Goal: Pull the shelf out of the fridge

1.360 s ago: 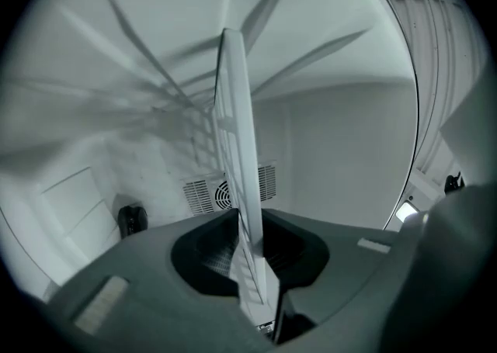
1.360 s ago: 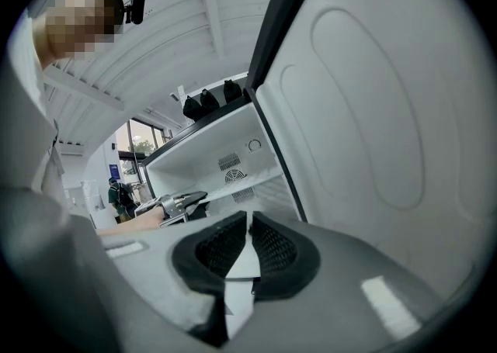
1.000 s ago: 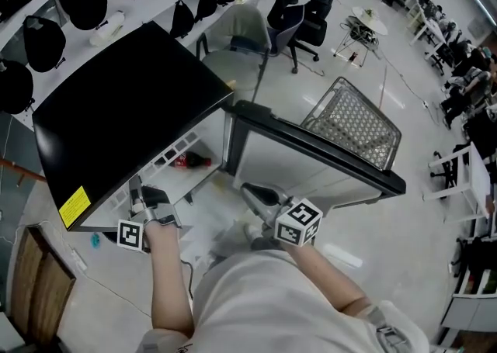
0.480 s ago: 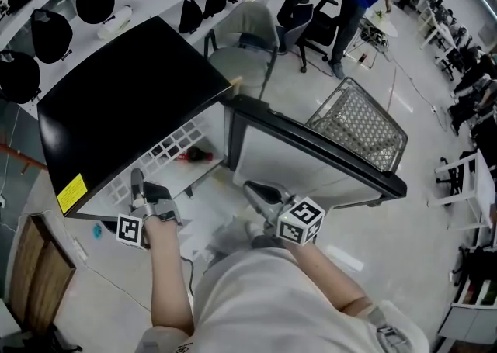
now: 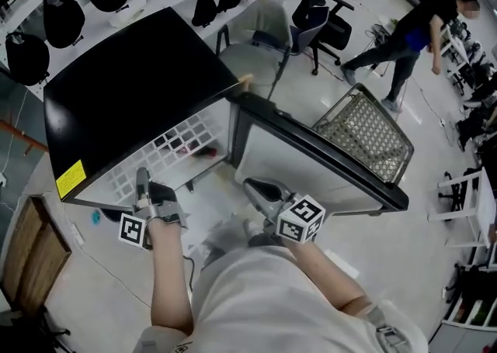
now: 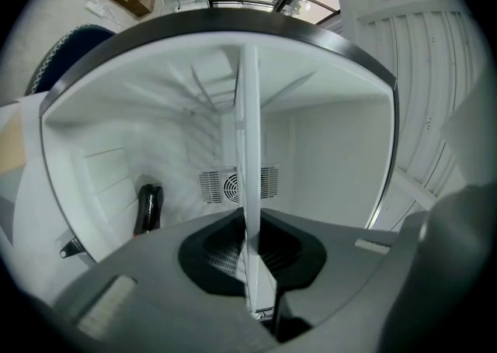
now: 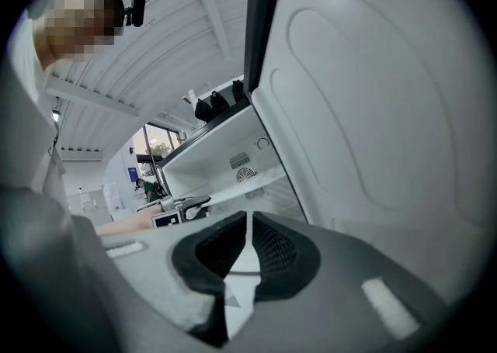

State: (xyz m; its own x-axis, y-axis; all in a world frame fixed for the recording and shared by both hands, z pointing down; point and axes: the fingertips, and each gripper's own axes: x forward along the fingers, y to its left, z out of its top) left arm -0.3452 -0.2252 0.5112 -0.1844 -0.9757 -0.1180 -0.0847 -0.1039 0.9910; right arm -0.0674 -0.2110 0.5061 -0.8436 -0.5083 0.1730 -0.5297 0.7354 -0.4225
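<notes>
On the lab floor the black fridge (image 5: pixel 128 95) is standing with its door (image 5: pixel 311 161) open. I am pinching the white wire shelf (image 5: pixel 171 154) by its front edge in the left gripper (image 5: pixel 142 186), whose jaws have just been closing tighter for the pull. The shelf, a thin pale grid, is reaching from those jaws back into the fridge, while the right gripper (image 5: pixel 260 192) is idling beside the door, jaws pressed together on nothing.
</notes>
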